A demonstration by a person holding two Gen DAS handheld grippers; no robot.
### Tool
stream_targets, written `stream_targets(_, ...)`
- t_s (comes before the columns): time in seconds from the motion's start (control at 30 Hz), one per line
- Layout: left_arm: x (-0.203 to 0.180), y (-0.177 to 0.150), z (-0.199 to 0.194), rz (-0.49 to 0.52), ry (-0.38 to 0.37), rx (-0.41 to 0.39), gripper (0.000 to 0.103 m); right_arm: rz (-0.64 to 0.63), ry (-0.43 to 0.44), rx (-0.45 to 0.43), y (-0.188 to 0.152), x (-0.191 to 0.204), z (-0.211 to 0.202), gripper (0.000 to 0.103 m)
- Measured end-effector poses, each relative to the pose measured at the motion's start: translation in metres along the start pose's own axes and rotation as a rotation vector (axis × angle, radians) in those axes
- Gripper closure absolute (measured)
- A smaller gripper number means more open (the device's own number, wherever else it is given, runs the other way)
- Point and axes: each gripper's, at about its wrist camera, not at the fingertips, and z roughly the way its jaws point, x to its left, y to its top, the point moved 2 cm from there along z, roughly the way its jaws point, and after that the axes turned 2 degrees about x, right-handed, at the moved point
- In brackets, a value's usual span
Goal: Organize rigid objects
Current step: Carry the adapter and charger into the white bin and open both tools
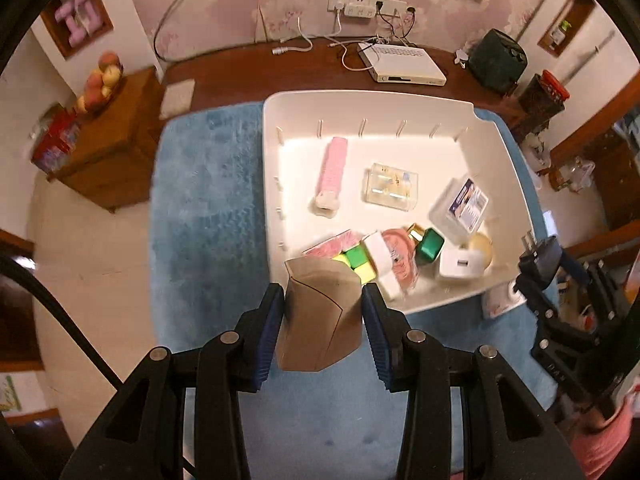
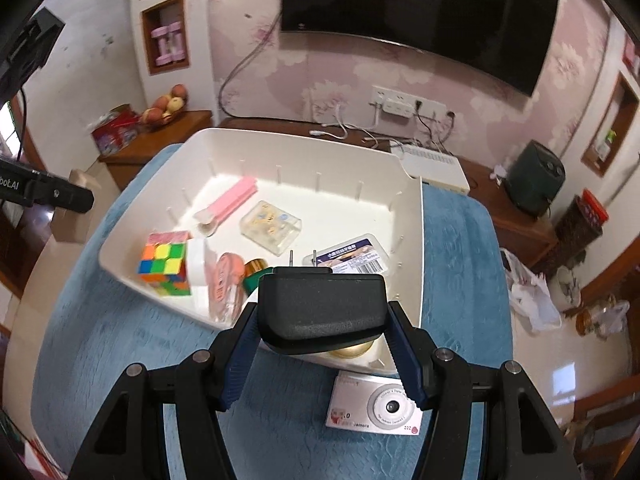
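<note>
While our left tool (image 1: 323, 312) clamps a tan box (image 1: 320, 316) at lower centre, our right tool (image 2: 322, 344) clamps a black power adapter (image 2: 322, 308) over the white bin's (image 2: 412, 248) near rim.

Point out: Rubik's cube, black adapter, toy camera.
Rubik's cube (image 2: 165, 268): right wrist view, on its front colored face.
black adapter (image 2: 322, 306): right wrist view, middle of its top face, between the fingers.
toy camera (image 2: 372, 410): right wrist view, silver body beside the lens.
</note>
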Motion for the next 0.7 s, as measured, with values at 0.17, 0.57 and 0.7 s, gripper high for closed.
stream_targets(0.17,0.007,0.012,0.020,-0.054,-0.047,0.031,0.059,0.048,-0.012,0.011,0.003,-0.003,0.013,0.041)
stream_targets(0.57,0.003,0.021,0.021,-0.053,-0.019,-0.007,0.037,0.111,-0.020,0.022,0.002,-0.013,0.020,0.024)
stream_targets(0.7,0.000,0.017,0.013,-0.041,-0.008,-0.022,0.032,0.141,-0.024,0.028,-0.001,-0.022,0.015,0.024)
